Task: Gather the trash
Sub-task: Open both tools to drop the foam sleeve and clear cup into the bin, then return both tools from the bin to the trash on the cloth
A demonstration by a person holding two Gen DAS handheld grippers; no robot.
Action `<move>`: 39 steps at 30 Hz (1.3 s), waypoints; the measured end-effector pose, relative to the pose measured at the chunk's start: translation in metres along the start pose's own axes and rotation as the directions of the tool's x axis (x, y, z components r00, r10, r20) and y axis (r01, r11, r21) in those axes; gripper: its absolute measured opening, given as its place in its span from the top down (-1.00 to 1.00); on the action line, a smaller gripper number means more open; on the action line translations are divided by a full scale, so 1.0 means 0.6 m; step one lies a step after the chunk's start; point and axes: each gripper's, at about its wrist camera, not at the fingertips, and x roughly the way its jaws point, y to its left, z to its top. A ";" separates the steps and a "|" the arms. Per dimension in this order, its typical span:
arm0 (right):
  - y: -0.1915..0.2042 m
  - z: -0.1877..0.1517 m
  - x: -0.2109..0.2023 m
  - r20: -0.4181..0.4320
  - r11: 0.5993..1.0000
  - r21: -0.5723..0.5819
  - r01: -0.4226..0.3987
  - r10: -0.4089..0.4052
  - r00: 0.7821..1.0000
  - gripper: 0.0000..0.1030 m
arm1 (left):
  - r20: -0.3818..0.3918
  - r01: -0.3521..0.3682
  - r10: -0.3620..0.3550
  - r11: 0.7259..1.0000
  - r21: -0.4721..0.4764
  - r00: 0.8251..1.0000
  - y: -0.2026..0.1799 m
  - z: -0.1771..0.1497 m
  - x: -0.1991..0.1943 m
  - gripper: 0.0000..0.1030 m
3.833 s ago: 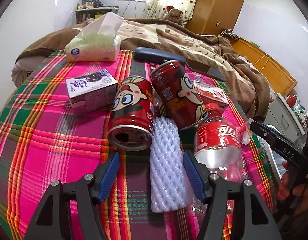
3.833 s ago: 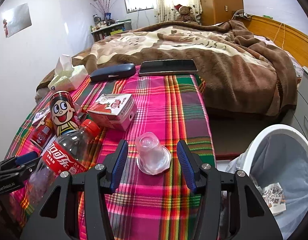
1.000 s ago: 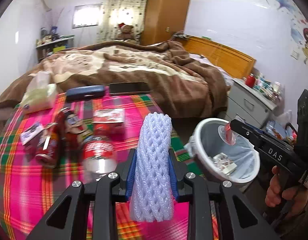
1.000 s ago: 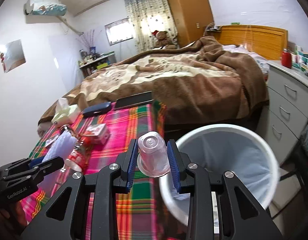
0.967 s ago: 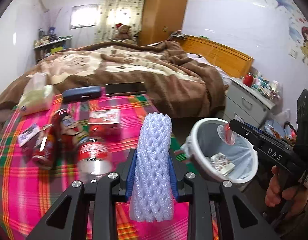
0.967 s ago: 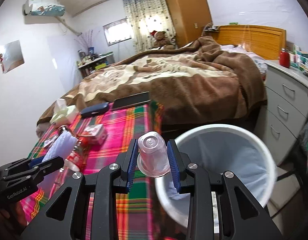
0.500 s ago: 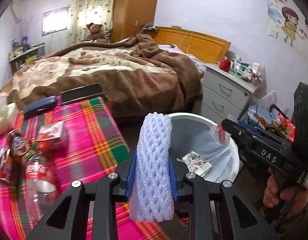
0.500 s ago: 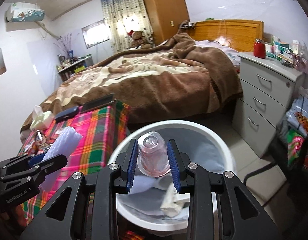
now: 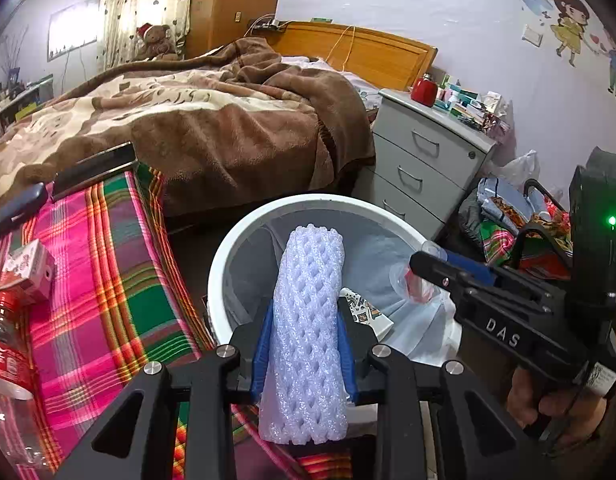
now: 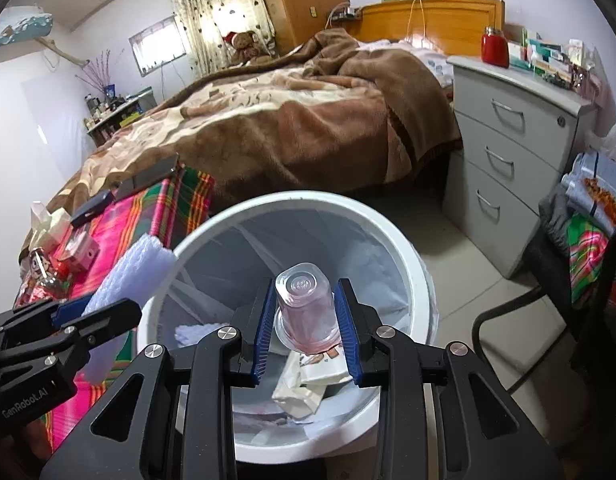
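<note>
My left gripper (image 9: 304, 344) is shut on a white foam net sleeve (image 9: 308, 320) and holds it upright over the near rim of the white trash bin (image 9: 228, 256). My right gripper (image 10: 304, 328) is shut on a clear plastic cup (image 10: 304, 308), upside down, above the bin's (image 10: 408, 248) opening. The cup (image 9: 412, 280) also shows in the left wrist view at the right gripper's tip. The foam sleeve (image 10: 128, 272) shows at the bin's left rim in the right wrist view. Crumpled paper wrappers (image 10: 308, 380) lie in the lined bin.
A plaid-covered table (image 9: 108, 280) left of the bin carries a cola bottle (image 9: 4, 360), a small carton (image 9: 28, 268) and a red can (image 10: 42, 264). A bed (image 9: 188, 120) lies behind. A grey drawer chest (image 10: 504, 152) and a chair (image 10: 568, 280) stand to the right.
Both grippers have swung right from the table to over the bin, still holding the foam sleeve and the cup. The bin now sits directly beneath them.
</note>
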 end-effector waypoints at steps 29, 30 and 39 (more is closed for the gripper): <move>0.039 -0.004 -0.019 0.026 0.999 -0.023 -0.022 0.023 0.999 -0.11 | 0.054 -0.056 0.061 0.995 -0.087 0.997 0.057 -0.021 -0.054 -0.14; 0.042 -0.005 -0.021 0.028 0.999 -0.023 -0.026 0.027 0.999 -0.11 | 0.059 -0.059 0.065 0.994 -0.095 0.996 0.062 -0.024 -0.062 -0.14; 0.087 -0.011 -0.034 0.052 0.998 -0.044 -0.055 0.057 0.997 -0.11 | 0.099 -0.099 0.113 0.985 -0.142 0.989 0.106 -0.053 -0.121 -0.14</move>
